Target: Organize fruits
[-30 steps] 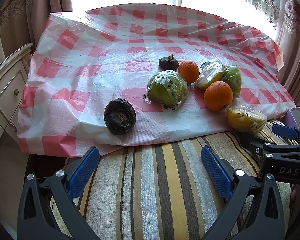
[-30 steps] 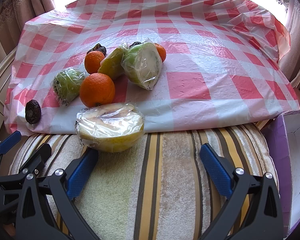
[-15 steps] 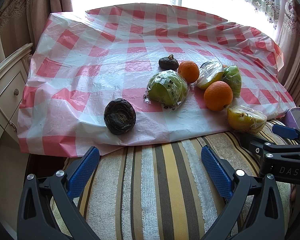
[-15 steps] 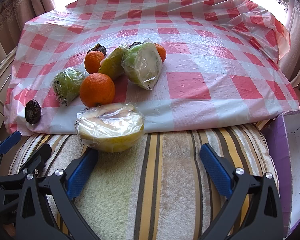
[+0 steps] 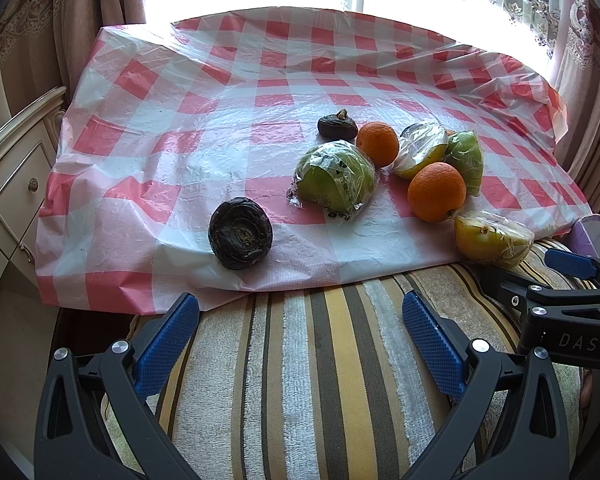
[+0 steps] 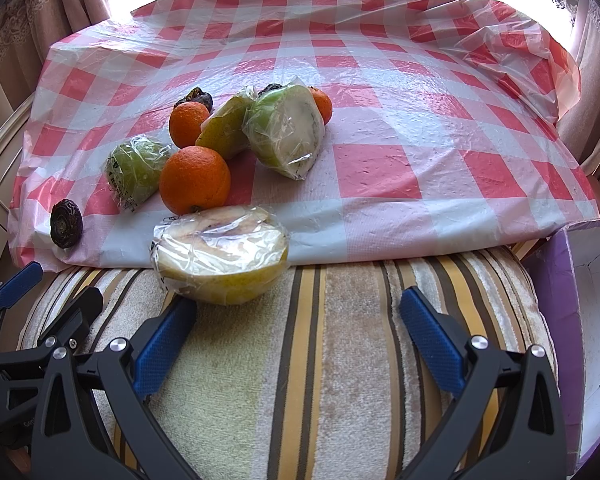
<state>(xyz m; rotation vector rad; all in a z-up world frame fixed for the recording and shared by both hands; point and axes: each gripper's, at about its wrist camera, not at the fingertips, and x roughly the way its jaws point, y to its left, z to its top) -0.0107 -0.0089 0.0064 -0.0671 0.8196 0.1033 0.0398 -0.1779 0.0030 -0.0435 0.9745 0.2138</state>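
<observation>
Sunlit checked plastic sheet (image 5: 228, 120) spreads before us with the fruits clustered near its right edge, the wrapped yellow half (image 6: 220, 256) nearest, so we hold the left gripper (image 5: 300, 344) and right gripper (image 6: 296, 340) spread wide, grasping nothing, low over the striped towel (image 6: 340, 360).

near orange (image 6: 195, 185) sits whole, touching the wrapped yellow pear half (image 6: 220, 262), which lies cut face up at the cloth's front edge; smaller orange (image 6: 189, 123) behind; wrapped green half (image 6: 135, 173) to the left; wrapped green wedge (image 6: 286, 130) leaning against a wrapped yellow piece (image 6: 224, 128); dark shrivelled fruit (image 5: 240, 233) apart, front left; another dark fruit (image 5: 337, 126) at the back; third orange (image 6: 322, 105) partly hidden
</observation>
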